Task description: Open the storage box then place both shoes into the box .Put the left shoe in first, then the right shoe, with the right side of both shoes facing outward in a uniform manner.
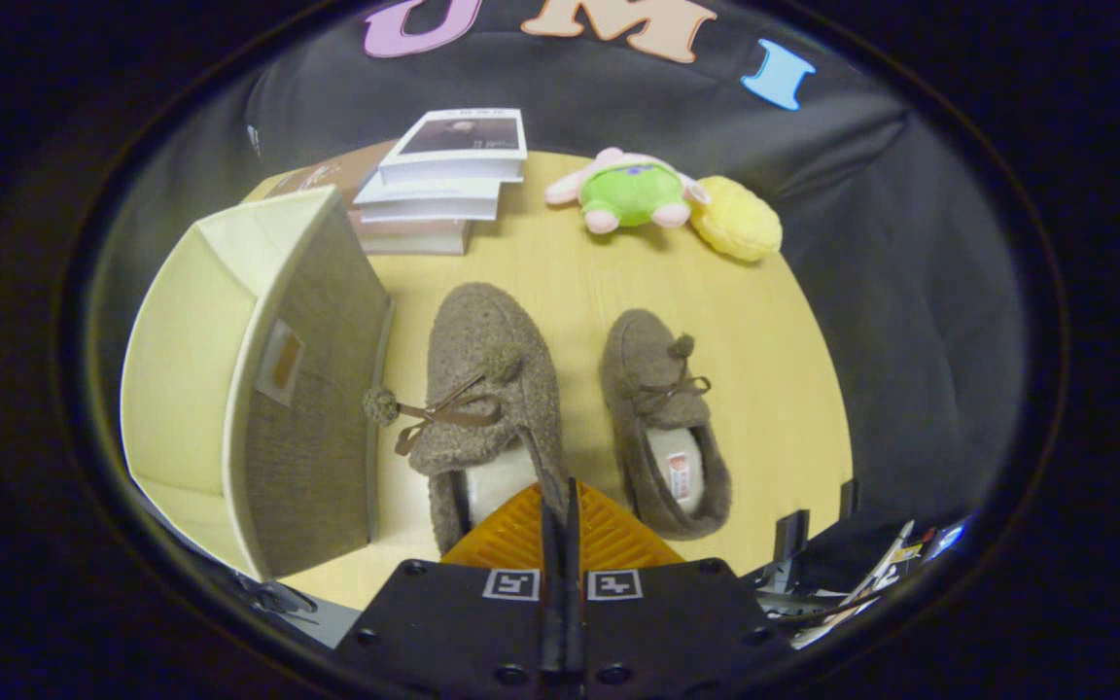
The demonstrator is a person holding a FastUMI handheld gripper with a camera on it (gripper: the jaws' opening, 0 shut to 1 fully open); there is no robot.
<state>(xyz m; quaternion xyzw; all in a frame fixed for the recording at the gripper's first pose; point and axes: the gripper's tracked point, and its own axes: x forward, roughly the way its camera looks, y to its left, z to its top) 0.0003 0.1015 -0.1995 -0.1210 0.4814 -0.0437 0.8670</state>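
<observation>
A: Biggest first?

B: Round tabletop (774,389). Then storage box (259,389) near its left edge, tipped on one side, lid face toward the shoes; open or closed, hard to tell.

A: Next down?

B: Stack of books (443,175) at the far edge behind the box. Plush toy (630,190) and yellow cushion (737,216) further right along that same far edge.

A: And the shoes?

B: Side by side mid-tabletop, toes toward the far edge, heels toward the near one. Left shoe (487,389) just right of the box, right shoe (662,418) a little apart, further right.

A: The gripper (560,515)?

B: Jaws narrow, pressed nearly together on the inner collar edge of the left shoe, apparently pinching it. Long axis of that shoe straight ahead, away from the jaws; box off to the left.

A: So, next?

B: Probably lifting, swinging left toward the box, turning so the right side faces out.
</observation>
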